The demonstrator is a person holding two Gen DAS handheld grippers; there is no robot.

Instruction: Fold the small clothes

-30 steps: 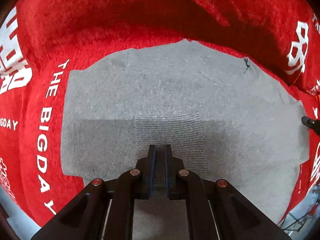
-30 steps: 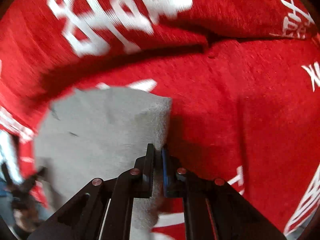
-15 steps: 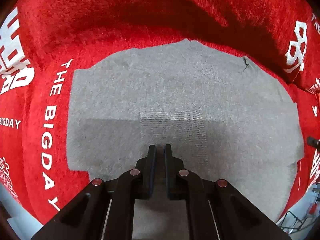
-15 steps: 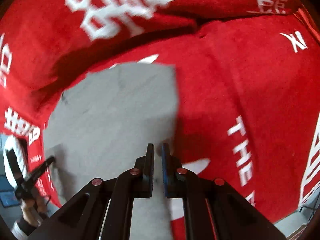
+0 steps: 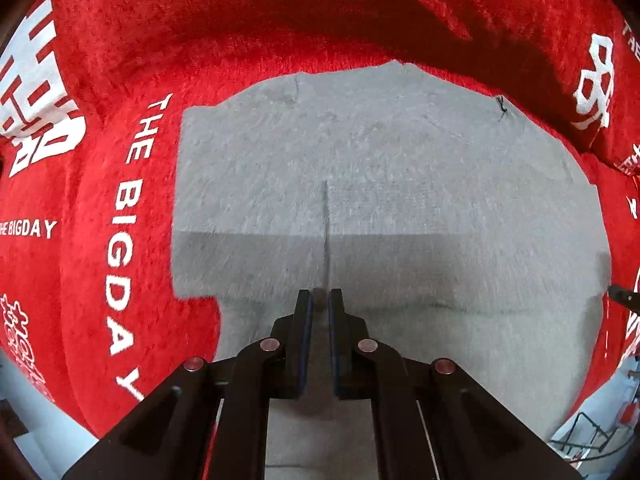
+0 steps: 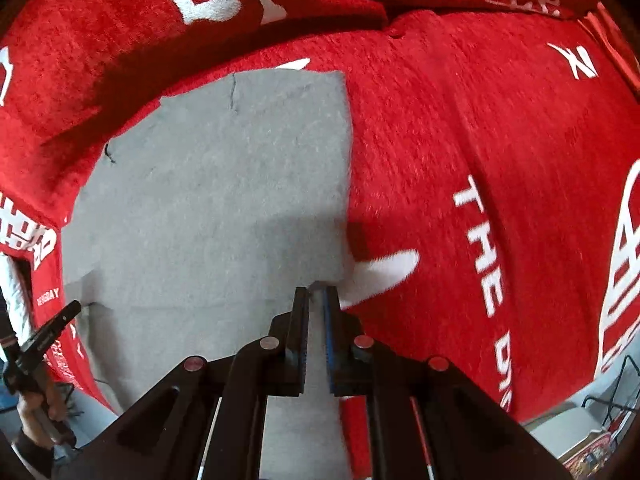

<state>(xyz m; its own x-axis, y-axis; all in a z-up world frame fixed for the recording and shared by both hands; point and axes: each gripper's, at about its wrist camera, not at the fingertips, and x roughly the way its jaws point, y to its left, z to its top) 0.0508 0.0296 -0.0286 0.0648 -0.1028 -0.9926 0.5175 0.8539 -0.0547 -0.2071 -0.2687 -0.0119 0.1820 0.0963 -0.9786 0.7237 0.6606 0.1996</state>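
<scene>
Pinching fuzzy grey knit garment (image 5: 380,184), plush red blanket (image 5: 240,32) beneath

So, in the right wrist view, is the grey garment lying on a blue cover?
No, the grey garment lies on a red cover printed with white lettering.

Grey knit garment (image 5: 384,184), flat, partly folded

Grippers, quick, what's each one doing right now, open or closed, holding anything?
Left gripper: closed on the near edge of the gray garment.
Right gripper: closed on the garment's right edge.
</scene>
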